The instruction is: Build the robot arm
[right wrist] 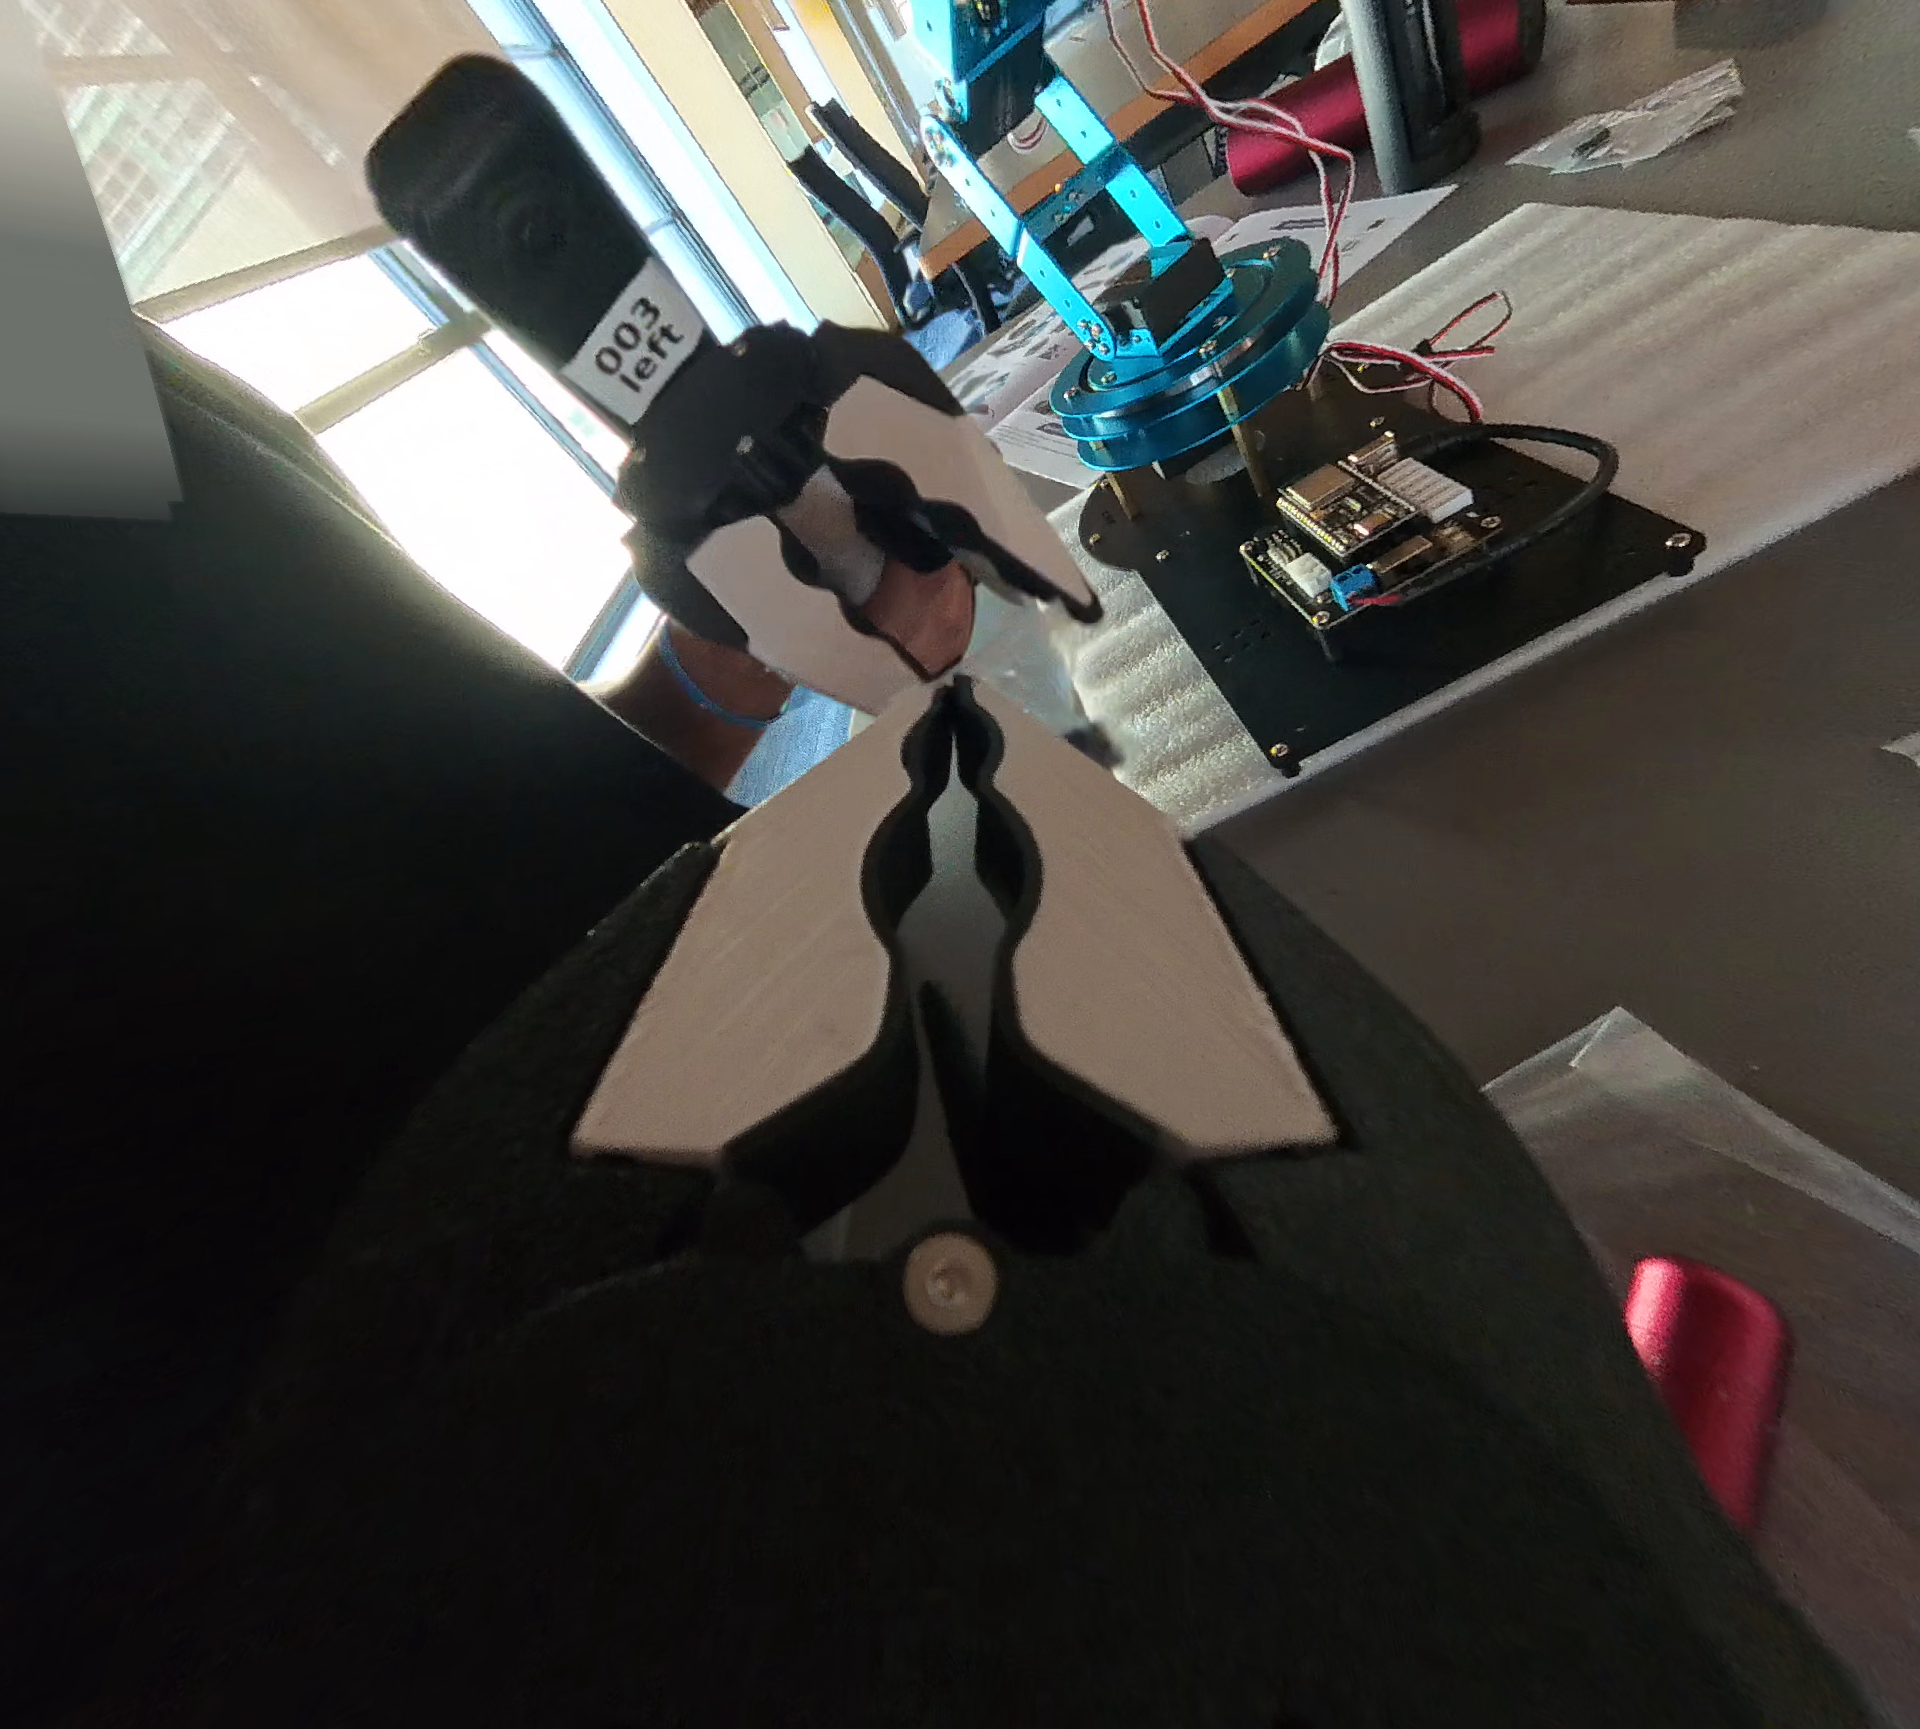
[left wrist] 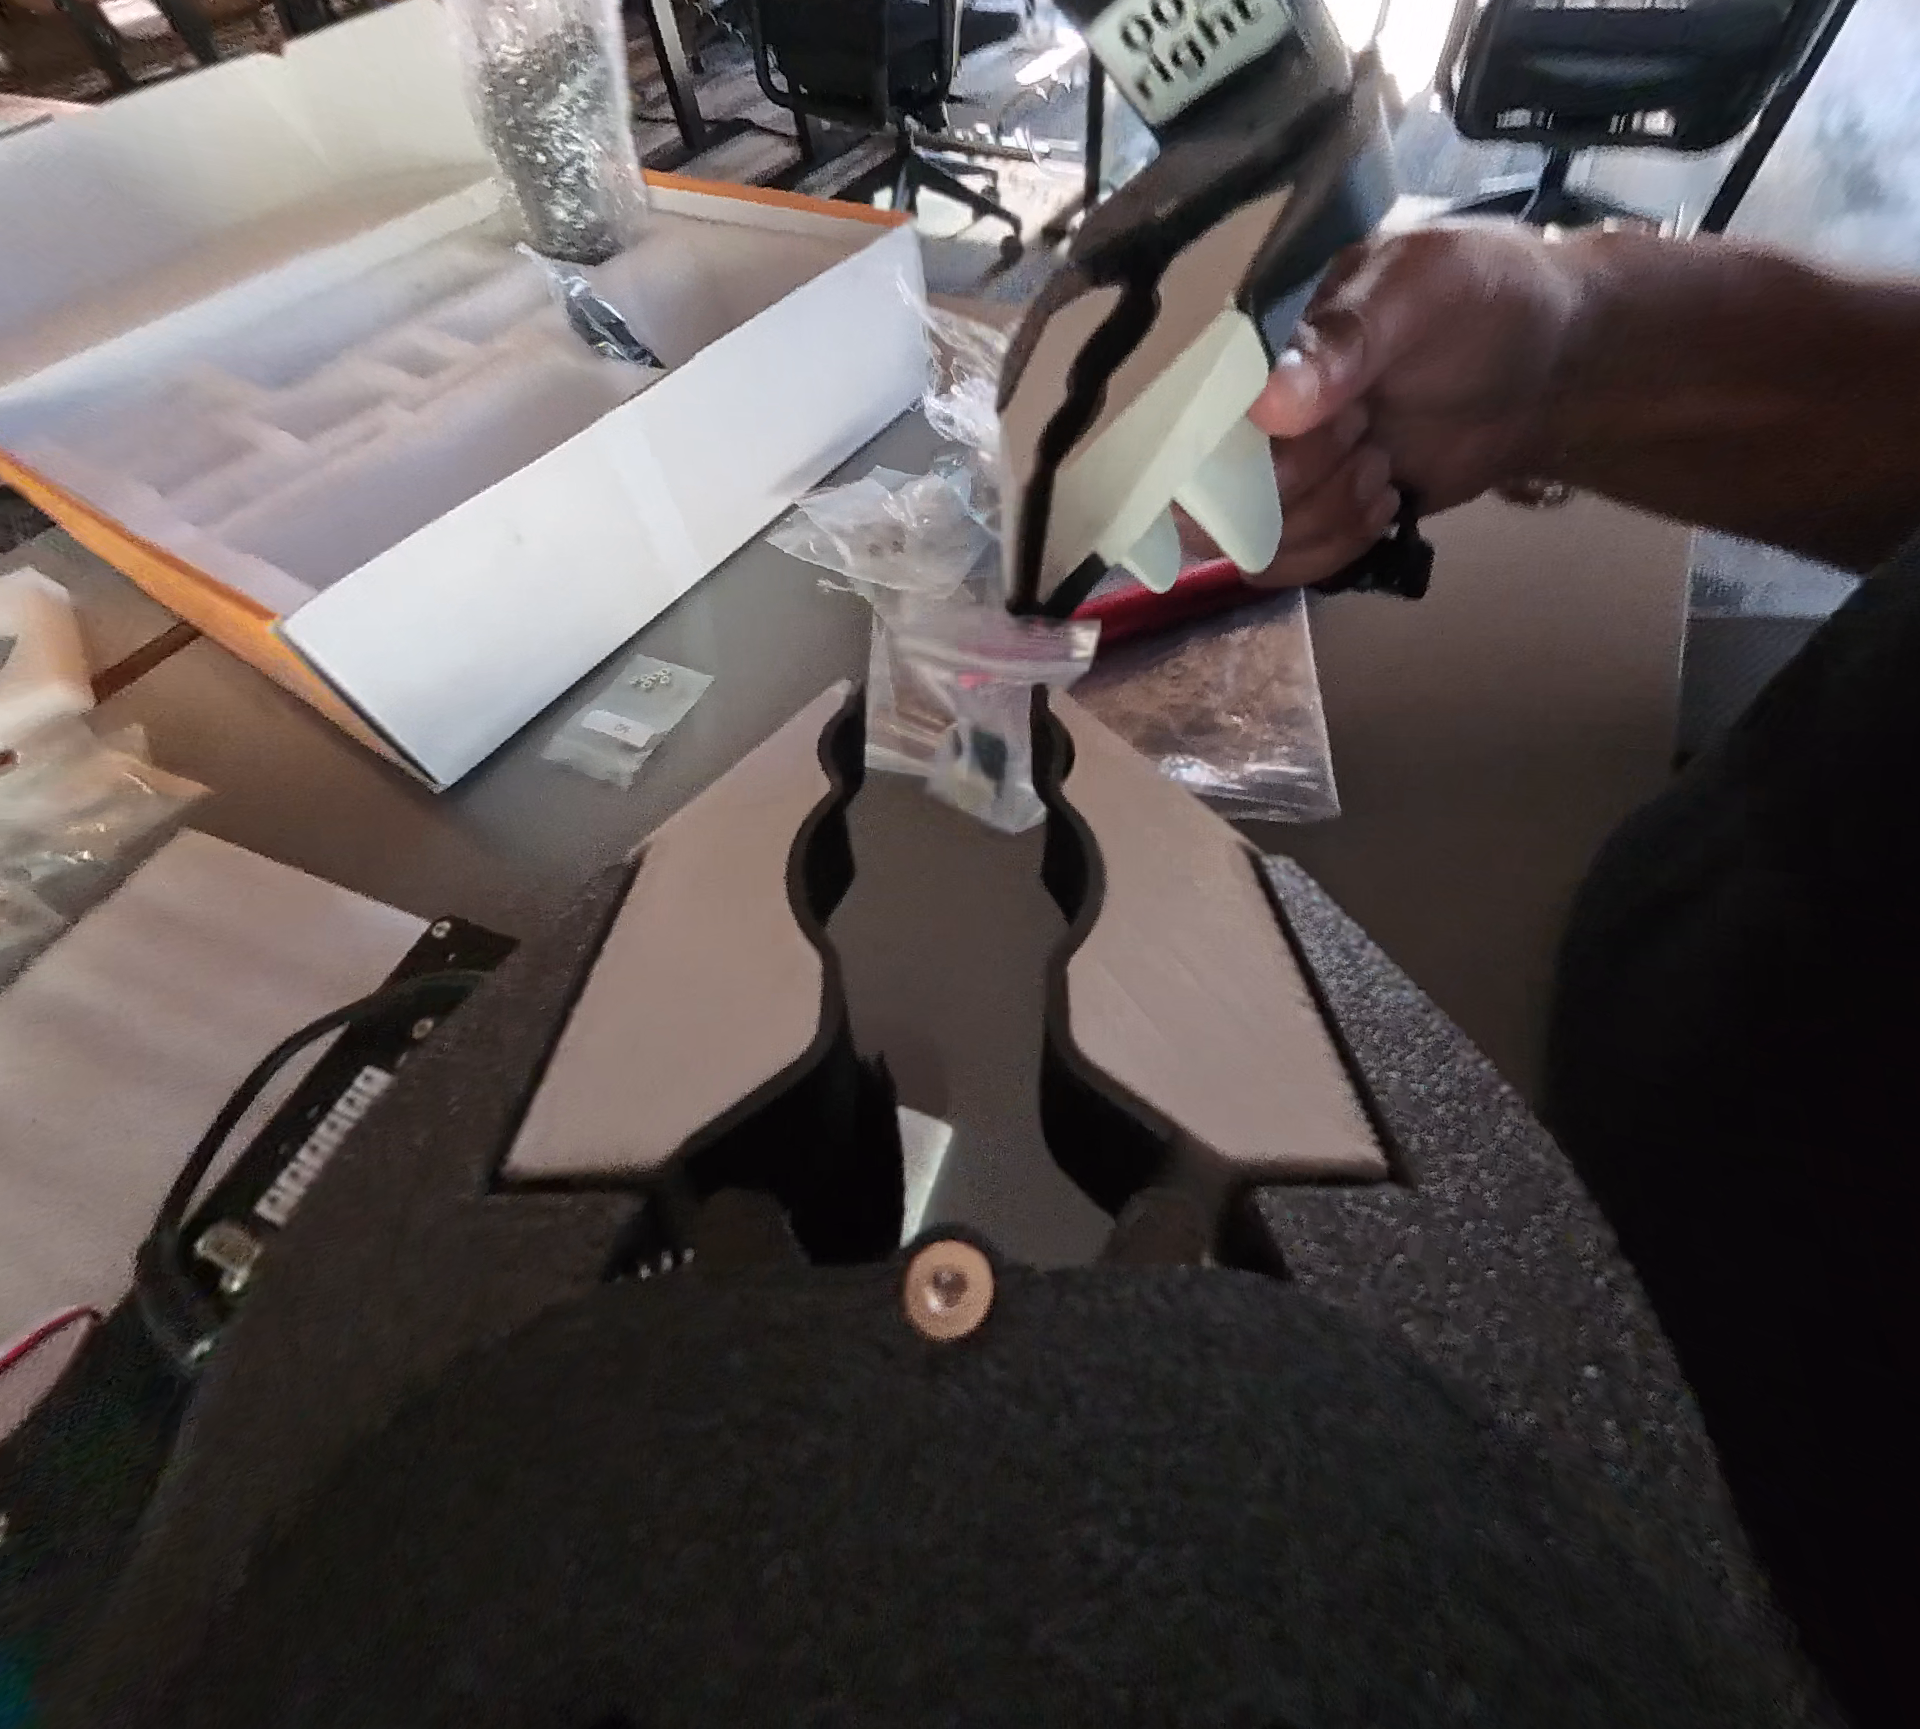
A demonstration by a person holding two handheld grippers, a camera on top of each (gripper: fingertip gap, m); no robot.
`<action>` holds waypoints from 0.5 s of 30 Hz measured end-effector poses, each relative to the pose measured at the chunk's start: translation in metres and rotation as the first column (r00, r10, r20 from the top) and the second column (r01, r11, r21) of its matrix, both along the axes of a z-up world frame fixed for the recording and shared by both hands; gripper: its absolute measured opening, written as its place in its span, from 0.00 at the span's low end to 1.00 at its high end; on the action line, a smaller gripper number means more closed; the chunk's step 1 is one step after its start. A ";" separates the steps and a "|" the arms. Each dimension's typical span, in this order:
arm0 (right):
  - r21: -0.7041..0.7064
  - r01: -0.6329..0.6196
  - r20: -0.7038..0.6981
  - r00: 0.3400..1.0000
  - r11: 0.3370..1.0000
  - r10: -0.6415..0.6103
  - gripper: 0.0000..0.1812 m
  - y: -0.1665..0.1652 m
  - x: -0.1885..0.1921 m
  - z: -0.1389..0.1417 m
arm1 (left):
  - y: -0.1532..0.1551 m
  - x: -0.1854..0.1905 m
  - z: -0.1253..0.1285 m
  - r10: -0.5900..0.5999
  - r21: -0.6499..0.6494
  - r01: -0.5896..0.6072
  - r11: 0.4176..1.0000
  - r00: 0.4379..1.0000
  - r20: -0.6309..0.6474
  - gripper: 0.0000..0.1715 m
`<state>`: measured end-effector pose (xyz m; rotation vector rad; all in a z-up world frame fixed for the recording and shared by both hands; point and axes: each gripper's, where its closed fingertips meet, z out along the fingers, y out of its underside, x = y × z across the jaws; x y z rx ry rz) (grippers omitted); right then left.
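Note:
A small clear zip bag (left wrist: 956, 723) with tiny black parts hangs above the grey table (left wrist: 1455, 744). My right gripper (left wrist: 1029, 614) comes down from above and is shut on the bag's top edge; a hand (left wrist: 1403, 401) holds it. My left gripper (left wrist: 951, 703) is open, with its fingertips on either side of the bag's body. In the right wrist view my right gripper (right wrist: 956, 692) shows its tips pressed together, with the clear bag (right wrist: 1039, 666) just past them and the open left gripper (right wrist: 1013, 640) facing it.
An open white box (left wrist: 520, 557) with a foam insert lies at left, with a bubble-wrapped cylinder (left wrist: 540, 69) standing in it. A small bag of nuts (left wrist: 634, 713), a red cylinder (left wrist: 1164, 599) and a silvery bag (left wrist: 1216, 723) lie nearby. A blue robot arm (right wrist: 1101, 225) stands on a black baseplate (right wrist: 1558, 557). Less than 4 cm separates the two grippers' tips. The black baseplate (right wrist: 1558, 557) is about 15 cm from my left fingertips.

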<state>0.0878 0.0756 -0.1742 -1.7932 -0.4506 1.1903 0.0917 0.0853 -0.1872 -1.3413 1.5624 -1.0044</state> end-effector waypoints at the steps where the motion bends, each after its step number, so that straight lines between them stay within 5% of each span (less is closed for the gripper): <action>1: 0.000 0.007 -0.005 1.000 1.000 -0.007 0.00 0.001 0.001 0.000 | 0.003 -0.003 0.003 0.018 -0.027 -0.017 0.999 1.000 0.019 0.18; 7: -0.054 0.064 0.035 0.997 0.996 -0.062 0.00 0.010 0.007 -0.015 | 0.001 -0.015 0.004 0.058 -0.265 -0.044 0.963 0.997 0.047 0.15; 9: -0.092 0.154 0.209 0.969 0.984 -0.133 0.00 0.014 0.025 -0.039 | -0.006 -0.017 -0.009 0.045 -0.292 -0.044 0.956 0.999 -0.002 0.15; 12: 0.012 0.147 0.521 0.843 0.989 -0.132 0.02 0.004 0.051 -0.068 | -0.005 -0.021 -0.036 0.072 -0.243 -0.099 0.965 0.990 -0.118 0.15; 15: -0.025 0.122 0.630 0.772 0.992 -0.079 0.15 0.007 0.061 -0.090 | -0.003 -0.017 -0.053 0.097 -0.233 -0.139 0.963 0.979 -0.182 0.15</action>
